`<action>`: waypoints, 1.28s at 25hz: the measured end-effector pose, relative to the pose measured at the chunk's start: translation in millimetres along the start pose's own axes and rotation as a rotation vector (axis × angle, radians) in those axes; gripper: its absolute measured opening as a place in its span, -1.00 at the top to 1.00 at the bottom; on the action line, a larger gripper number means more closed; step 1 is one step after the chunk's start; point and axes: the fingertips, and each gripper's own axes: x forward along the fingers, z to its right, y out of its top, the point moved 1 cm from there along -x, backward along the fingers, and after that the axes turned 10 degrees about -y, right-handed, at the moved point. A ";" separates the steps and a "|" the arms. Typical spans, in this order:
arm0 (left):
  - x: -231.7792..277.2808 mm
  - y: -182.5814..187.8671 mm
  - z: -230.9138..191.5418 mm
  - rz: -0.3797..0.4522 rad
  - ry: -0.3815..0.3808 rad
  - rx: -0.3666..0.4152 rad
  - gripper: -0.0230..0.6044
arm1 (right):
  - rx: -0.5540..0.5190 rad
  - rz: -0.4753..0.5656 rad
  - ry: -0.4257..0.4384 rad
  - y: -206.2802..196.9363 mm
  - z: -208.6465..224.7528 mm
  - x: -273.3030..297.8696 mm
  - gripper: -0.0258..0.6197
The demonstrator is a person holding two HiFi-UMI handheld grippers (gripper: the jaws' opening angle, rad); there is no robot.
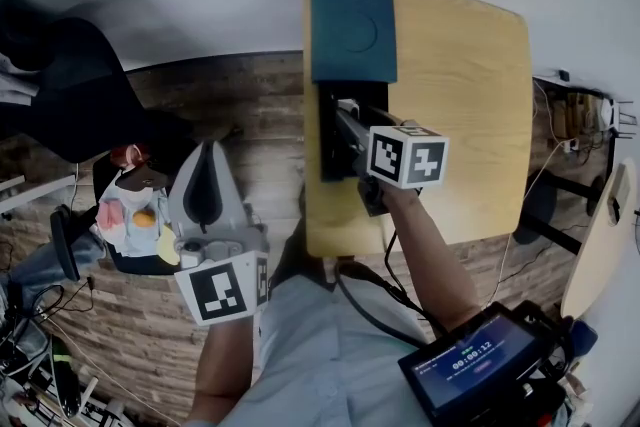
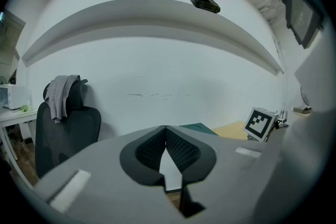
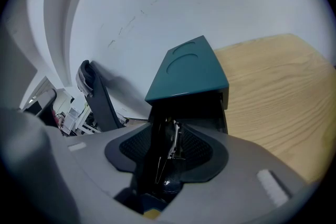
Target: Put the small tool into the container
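A: Between the spread pads of the right claw (image 3: 168,136), small tool (image 3: 170,149), thin metal, unpinched, at the mouth of the open container (image 3: 189,68) on the tabletop (image 3: 273,92).
B: Likely light, stiff, slippery; best pinched mid-length. Left claw (image 2: 166,131) pressed together, empty.

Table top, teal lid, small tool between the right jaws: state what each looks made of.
Table top: pale wood or wood-look laminate, matt; grain streaks show.
Teal lid: probably plastic, smooth, with moulded round recesses.
Small tool: likely metal, thin bright glinting edges; too dark to be sure.
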 end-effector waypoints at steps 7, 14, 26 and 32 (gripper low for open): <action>-0.7 2.8 -0.9 0.008 0.001 0.013 0.89 | 0.000 0.015 -0.008 1.8 2.8 -2.8 0.35; -5.2 15.7 9.4 0.034 -0.008 0.023 0.89 | 0.003 0.064 -0.003 11.3 2.6 -23.8 0.35; -28.4 61.4 65.1 0.147 -0.083 0.027 0.89 | -0.036 0.326 0.045 34.2 -15.5 -134.9 0.39; -41.6 91.8 106.2 0.205 -0.130 0.028 0.89 | -0.121 0.528 0.091 39.4 -41.4 -217.5 0.60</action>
